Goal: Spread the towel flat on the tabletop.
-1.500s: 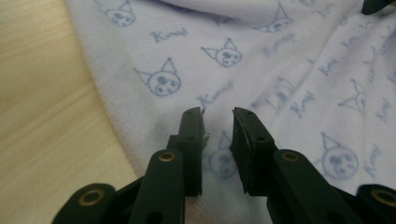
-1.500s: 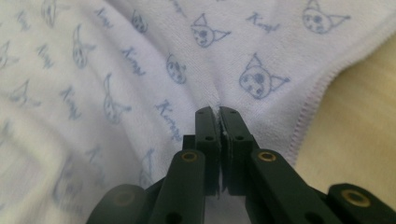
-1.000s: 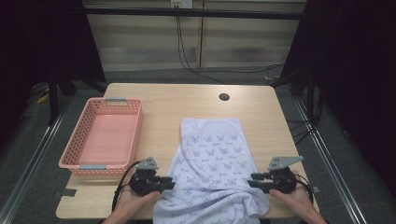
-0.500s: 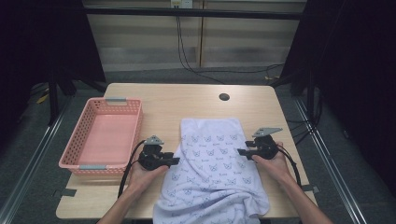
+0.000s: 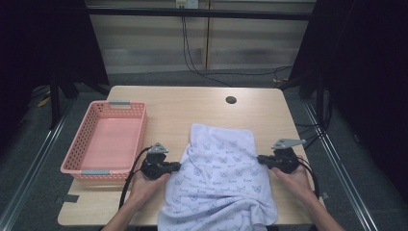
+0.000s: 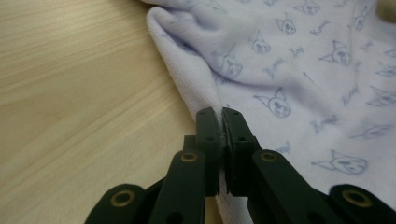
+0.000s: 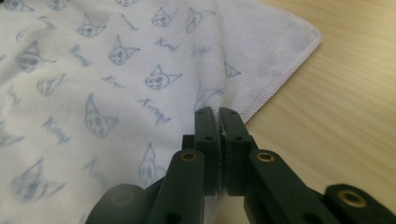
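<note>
A white towel (image 5: 219,173) printed with small blue cat heads lies on the wooden table, its near end hanging over the front edge. My left gripper (image 5: 179,166) is at the towel's left edge, its jaws having just closed on a fold of that edge (image 6: 205,100). My right gripper (image 5: 260,159) is at the towel's right edge, and its jaws have just closed on the hem there (image 7: 219,119). Beyond the right gripper, one towel corner (image 7: 299,37) lies flat on the wood.
A pink plastic basket (image 5: 137,139) stands at the table's left side, close to my left hand. A dark round hole (image 5: 231,100) is in the tabletop near the far edge. Bare wood (image 5: 192,108) stretches behind the towel.
Both hands moved from near the front edge up along the towel's sides toward its middle. Both grippers have gone from open to shut on the towel's edges.
</note>
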The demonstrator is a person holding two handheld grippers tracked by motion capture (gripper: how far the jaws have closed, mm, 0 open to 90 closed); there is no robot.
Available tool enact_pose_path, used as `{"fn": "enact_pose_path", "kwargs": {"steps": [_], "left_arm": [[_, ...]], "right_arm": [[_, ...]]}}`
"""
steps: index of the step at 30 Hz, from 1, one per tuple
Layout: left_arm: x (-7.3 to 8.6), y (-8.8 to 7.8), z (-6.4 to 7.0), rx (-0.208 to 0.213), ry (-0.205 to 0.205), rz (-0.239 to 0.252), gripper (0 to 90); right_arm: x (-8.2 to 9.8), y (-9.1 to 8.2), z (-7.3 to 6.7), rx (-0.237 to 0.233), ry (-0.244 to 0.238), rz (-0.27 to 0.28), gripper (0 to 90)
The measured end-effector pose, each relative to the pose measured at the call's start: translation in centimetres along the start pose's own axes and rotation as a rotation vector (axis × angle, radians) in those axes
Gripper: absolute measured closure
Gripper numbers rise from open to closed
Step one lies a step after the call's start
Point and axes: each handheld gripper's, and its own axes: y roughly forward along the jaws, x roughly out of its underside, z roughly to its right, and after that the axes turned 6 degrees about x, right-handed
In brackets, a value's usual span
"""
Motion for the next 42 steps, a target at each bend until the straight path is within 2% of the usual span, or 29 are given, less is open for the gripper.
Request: {"fn": "enact_pose_path", "kwargs": {"steps": [1,2,4,5,6,7,9,10,11,12,14,16,18,19,20,21,22,24,26,29,32,34,35,36,37,39,41,42], "left_arm": [[0.3,-0.5,0.3,0.017,-0.006,0.009,86.5],[0.6,-1.0,0.7,0.044,-0.006,0.007,86.4],[1.4,-1.8,2.2,0.079,0.023,-0.011,86.4],[1.9,-2.2,3.2,0.106,0.032,-0.024,86.4],[2.6,-2.6,4.3,0.131,0.052,-0.034,86.2],[3.0,-2.9,4.9,0.151,0.050,-0.037,85.7],[3.8,-3.6,6.1,0.204,0.057,-0.032,80.7],[3.9,-3.9,6.4,0.212,0.075,-0.025,76.4],[3.8,-4.1,6.4,0.204,0.078,-0.008,71.3],[3.4,-4.0,6.0,0.204,0.064,0.008,67.3],[2.3,-3.6,5.1,0.177,0.045,0.054,64.8],[0.9,-2.5,3.8,0.183,0.010,0.078,62.6],[-0.3,-1.0,2.8,0.134,0.002,0.085,61.4],[-0.9,-0.2,2.3,0.137,-0.014,0.076,61.0],[-1.4,0.6,2.0,0.118,-0.013,0.071,59.8],[-1.8,1.4,1.7,0.117,-0.014,0.066,59.2],[-2.2,2.2,1.4,0.123,-0.009,0.042,58.7],[-2.6,3.5,1.2,0.097,0.015,0.020,58.9],[-2.6,4.5,0.8,0.092,-0.009,0.011,58.2],[-2.4,5.1,0.7,0.056,-0.008,-0.009,58.0],[-2.4,5.2,0.3,0.062,-0.022,-0.009,57.4],[-2.4,5.4,0.1,0.046,-0.034,-0.001,57.5],[-2.4,5.5,-0.1,0.057,-0.050,0.001,58.0],[-2.3,5.5,-0.1,0.067,-0.045,-0.002,59.1],[-2.3,5.5,-0.1,0.069,-0.035,-0.010,62.3],[-2.3,5.5,0.1,0.085,-0.021,-0.016,73.2],[-2.4,5.2,0.4,0.097,-0.006,-0.003,84.4],[-2.6,4.9,0.7,0.103,-0.002,0.019,86.7]], "right_arm": [[0.6,-0.8,0.2,0.019,0.010,-0.009,88.3],[1.4,-1.5,0.3,0.011,0.027,-0.020,88.3],[3.1,-2.6,0.2,-0.016,0.034,-0.042,88.3],[3.7,-3.1,-0.2,-0.035,0.026,-0.061,88.2],[4.2,-3.7,-0.8,-0.032,0.001,-0.073,88.0],[4.8,-4.2,-1.5,-0.040,-0.003,-0.077,86.9],[5.2,-4.9,-2.1,-0.051,-0.021,-0.074,78.1],[5.2,-5.2,-2.3,-0.052,-0.026,-0.065,74.4],[5.2,-5.3,-2.3,-0.069,-0.030,-0.044,70.1],[5.0,-5.3,-2.2,-0.069,-0.022,-0.021,65.3],[4.3,-5.0,-1.6,-0.058,-0.010,0.013,63.4],[3.4,-4.3,-0.9,-0.040,0.012,0.041,58.5],[2.4,-3.1,-0.1,-0.038,0.021,0.052,55.7],[1.9,-2.4,0.3,-0.018,0.019,0.045,53.8],[1.5,-1.7,0.7,-0.004,0.022,0.044,53.0],[1.1,-1.0,1.3,-0.002,0.041,0.042,51.1],[0.7,-0.3,1.8,0.006,0.055,0.041,50.6],[0.1,1.2,2.7,0.013,0.051,0.032,49.2],[-0.2,2.2,3.1,0.010,0.054,0.019,49.0],[-0.5,3.7,3.3,-0.007,0.052,0.007,48.9],[-0.5,4.5,3.2,0.010,0.040,-0.010,48.2],[-0.5,4.5,3.3,0.009,0.042,-0.009,48.5],[-0.5,4.5,3.3,0.012,0.039,-0.004,49.1],[-0.5,4.5,3.2,0.023,0.041,-0.002,50.1],[-0.5,4.6,3.0,0.029,0.037,0.002,55.0],[-0.5,4.5,2.7,-0.012,0.028,0.004,71.0],[-0.5,4.4,2.4,-0.041,0.030,-0.007,81.9],[-0.4,4.2,2.3,-0.056,0.039,-0.014,84.4]]}}
